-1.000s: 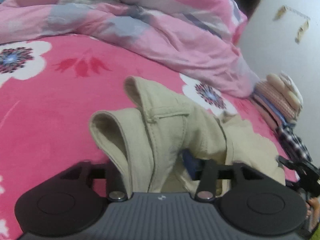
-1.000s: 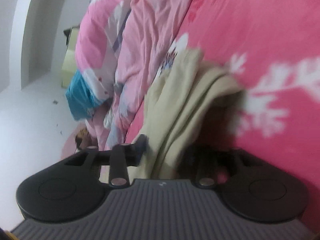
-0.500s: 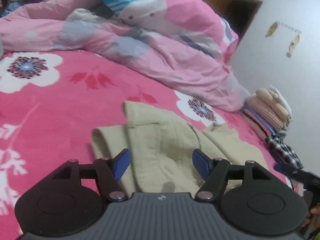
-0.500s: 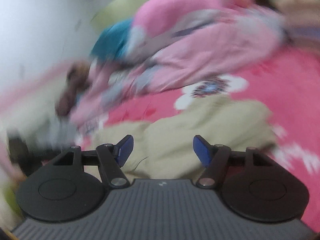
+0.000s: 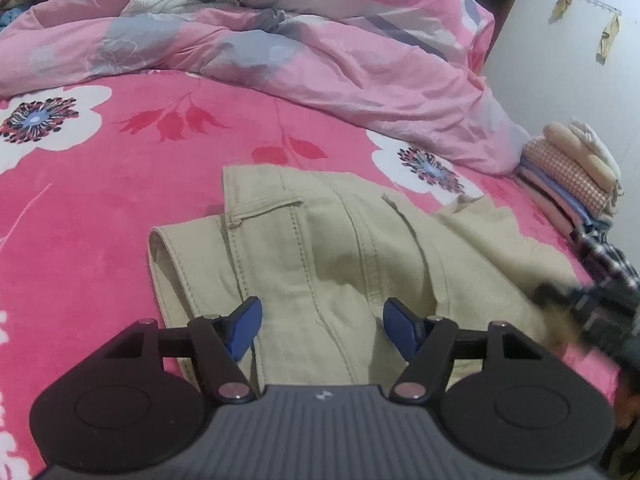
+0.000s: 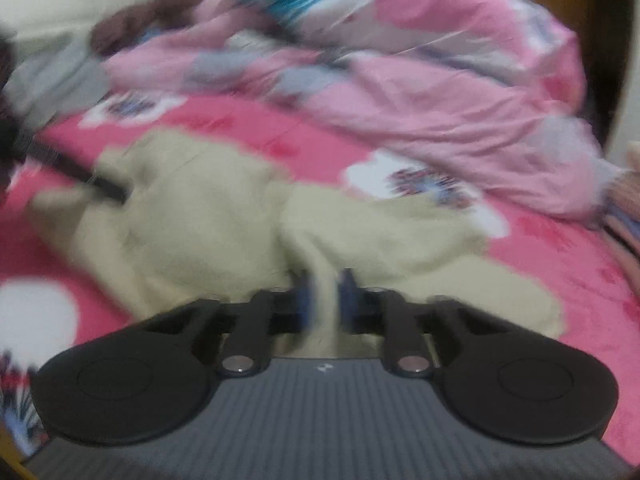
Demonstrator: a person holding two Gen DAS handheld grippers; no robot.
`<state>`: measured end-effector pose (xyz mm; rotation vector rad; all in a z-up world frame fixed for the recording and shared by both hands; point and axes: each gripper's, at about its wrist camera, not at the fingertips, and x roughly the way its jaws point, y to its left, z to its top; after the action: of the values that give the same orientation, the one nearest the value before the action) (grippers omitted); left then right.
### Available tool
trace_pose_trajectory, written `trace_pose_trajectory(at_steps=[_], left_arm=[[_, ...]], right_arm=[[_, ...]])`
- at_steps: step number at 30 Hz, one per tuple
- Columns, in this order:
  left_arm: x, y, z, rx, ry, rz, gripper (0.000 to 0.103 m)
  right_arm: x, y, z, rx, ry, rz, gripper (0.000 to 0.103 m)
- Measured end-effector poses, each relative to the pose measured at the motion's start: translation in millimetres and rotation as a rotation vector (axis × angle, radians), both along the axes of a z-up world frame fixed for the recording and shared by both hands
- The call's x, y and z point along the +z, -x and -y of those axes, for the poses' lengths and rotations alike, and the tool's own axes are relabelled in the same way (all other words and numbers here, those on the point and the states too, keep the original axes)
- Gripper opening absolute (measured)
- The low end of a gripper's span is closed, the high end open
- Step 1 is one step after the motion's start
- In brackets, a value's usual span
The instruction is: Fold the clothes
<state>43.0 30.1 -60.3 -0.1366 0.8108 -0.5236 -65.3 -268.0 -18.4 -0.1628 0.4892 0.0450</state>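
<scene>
Beige trousers (image 5: 320, 248) lie crumpled on the pink flowered bedspread (image 5: 100, 200). My left gripper (image 5: 320, 328) is open just above them, its blue pads (image 5: 244, 324) apart with nothing between. In the right wrist view, which is blurred, the trousers (image 6: 200, 220) spread across the bed. My right gripper (image 6: 325, 300) is shut on a fold of the beige cloth. The other gripper shows blurred at the far right in the left wrist view (image 5: 592, 312).
A rumpled pink duvet (image 5: 320, 60) lies along the back of the bed. A stack of folded clothes (image 5: 572, 176) sits at the right by the white wall. A checked garment (image 5: 608, 256) lies in front of the stack.
My left gripper let go of the trousers, which dropped flat on the bed. My right gripper opened, swung level, then shut on a fold of them.
</scene>
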Motion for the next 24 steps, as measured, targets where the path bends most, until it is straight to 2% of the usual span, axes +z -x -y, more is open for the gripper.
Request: trace_pose_trajectory(at_steps=[4, 7, 11, 15, 18, 23, 24], left_arm=[[-0.6, -1.1, 0.9, 0.0, -0.001, 0.0, 0.069], [-0.9, -1.9, 1.9, 0.002, 0.0, 0.0, 0.069], [-1.4, -2.9, 3.3, 0.005, 0.001, 0.0, 0.069], [-1.8, -4.0, 4.6, 0.007, 0.002, 0.0, 0.069], [-3.1, -4.6, 4.6, 0.008, 0.002, 0.0, 0.069], [-2.1, -6.1, 9.6, 0.013, -0.023, 0.004, 0.069], [-1.8, -6.4, 10.9, 0.015, -0.029, 0.005, 0.068]], right_arm=[[28.2, 0.4, 48.1, -0.127, -0.079, 0.057, 0.008], [37.7, 0.6, 76.5, -0.206, -0.05, 0.09, 0.008], [53.7, -5.8, 113.8, -0.336, 0.04, 0.174, 0.008], [57.9, -16.5, 163.0, -0.497, 0.051, 0.207, 0.008], [31.4, -30.4, 199.5, -0.594, -0.003, 0.148, 0.008], [-50.4, -54.6, 248.4, -0.659, -0.174, -0.054, 0.01], [-53.3, -50.9, 248.7, -0.659, -0.191, -0.036, 0.013]])
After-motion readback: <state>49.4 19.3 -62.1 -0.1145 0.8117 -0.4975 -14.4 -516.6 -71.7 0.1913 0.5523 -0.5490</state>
